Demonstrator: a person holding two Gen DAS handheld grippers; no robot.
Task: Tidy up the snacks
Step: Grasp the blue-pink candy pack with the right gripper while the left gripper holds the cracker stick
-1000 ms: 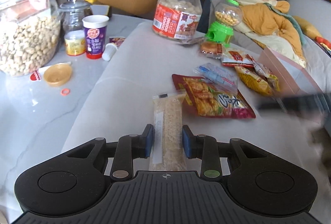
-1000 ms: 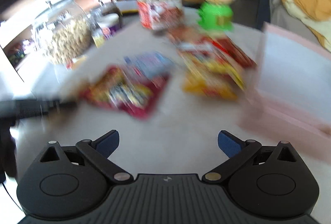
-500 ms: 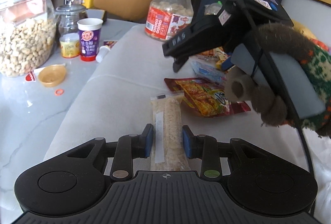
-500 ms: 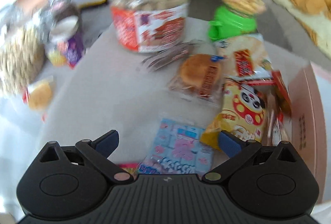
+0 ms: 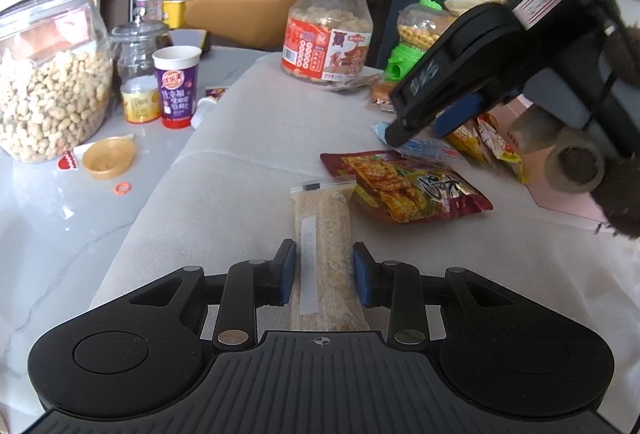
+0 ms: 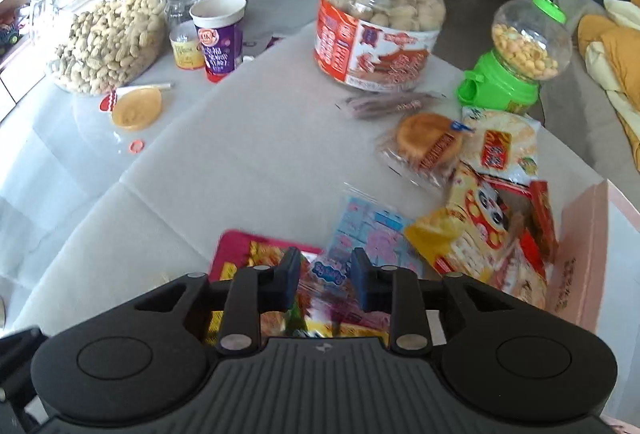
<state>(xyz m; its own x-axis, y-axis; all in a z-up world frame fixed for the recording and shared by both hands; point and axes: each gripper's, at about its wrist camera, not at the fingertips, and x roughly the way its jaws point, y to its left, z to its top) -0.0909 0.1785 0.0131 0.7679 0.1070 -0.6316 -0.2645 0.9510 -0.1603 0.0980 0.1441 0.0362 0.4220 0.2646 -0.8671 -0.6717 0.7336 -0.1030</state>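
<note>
Both left fingers (image 5: pixel 285 270) press against the sides of a clear-wrapped rice bar (image 5: pixel 323 234), gripping it near its lower end; the bar runs lengthwise toward 12 o'clock over the pale cloth (image 5: pixel 240 169) on the table (image 5: pixel 48 218). At 1 o'clock from the bar lies a red spicy snack bag (image 5: pixel 408 185), its near corner just beside the bar's top.

In the right wrist view, the right fingers (image 6: pixel 289 278) are drawn close around the lower edge of a pale blue candy packet (image 6: pixel 368 234), which lies partly over the red bag (image 6: pixel 256 254); the blur there leaves it unclear whether the pads truly pinch it. From the left wrist view the right gripper (image 5: pixel 420 129) hangs at 2 o'clock, tips down on that packet.

At 2 o'clock from the right fingers sits a yellow panda biscuit bag (image 6: pixel 480 234), touching a pink box (image 6: pixel 584 234) at 3 o'clock. Farther out at 1 o'clock lie a wrapped round cake (image 6: pixel 428 141) and a rice cracker pack (image 6: pixel 500 141), then a green candy dispenser (image 6: pixel 516 57). At 12 o'clock stands a gold-lidded biscuit jar (image 6: pixel 380 13). At 10 o'clock are a purple cup (image 6: pixel 218 33) and a peanut jar (image 6: pixel 100 21).
</note>
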